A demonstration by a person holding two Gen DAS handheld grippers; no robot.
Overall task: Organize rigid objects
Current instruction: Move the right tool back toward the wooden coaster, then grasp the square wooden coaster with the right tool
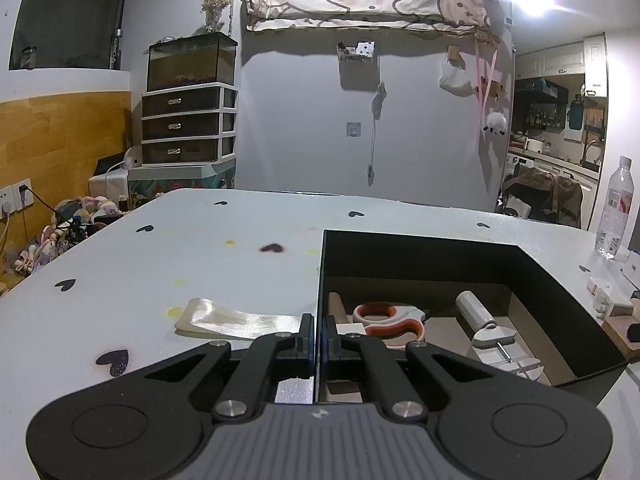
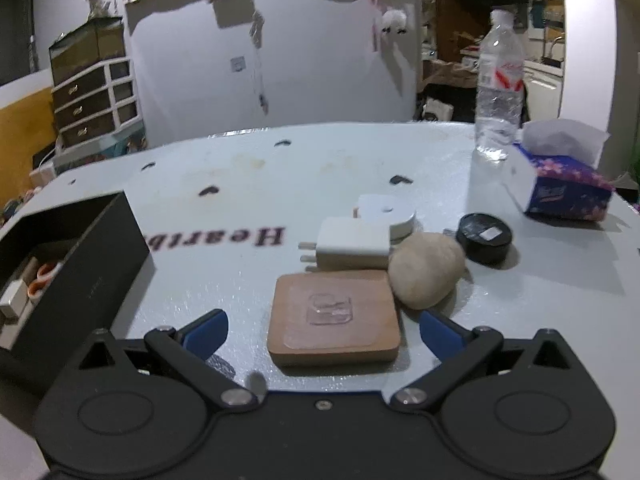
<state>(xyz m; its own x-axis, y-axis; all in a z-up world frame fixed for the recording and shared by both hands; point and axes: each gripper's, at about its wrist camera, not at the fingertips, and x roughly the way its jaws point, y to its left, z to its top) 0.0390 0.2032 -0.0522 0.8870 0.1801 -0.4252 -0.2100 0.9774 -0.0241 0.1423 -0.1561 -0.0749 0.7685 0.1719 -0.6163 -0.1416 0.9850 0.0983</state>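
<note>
My left gripper (image 1: 318,338) is shut on the left wall of the black box (image 1: 540,280). Inside the box lie orange-handled scissors (image 1: 390,322), a grey lint roller (image 1: 478,312) and a small white block (image 1: 350,329). My right gripper (image 2: 323,330) is open, its blue fingers on either side of a flat wooden block (image 2: 334,320) on the table. Behind the block lie a white charger plug (image 2: 352,244), a beige stone (image 2: 426,270), a white round disc (image 2: 386,210) and a black round tin (image 2: 485,238). The black box also shows at the left of the right wrist view (image 2: 80,272).
A shiny cream strip (image 1: 236,322) lies on the table left of the box. A water bottle (image 2: 499,88) and a tissue pack (image 2: 560,178) stand at the far right. The white table (image 1: 160,264) carries black heart marks. A drawer unit (image 1: 186,124) stands behind the table.
</note>
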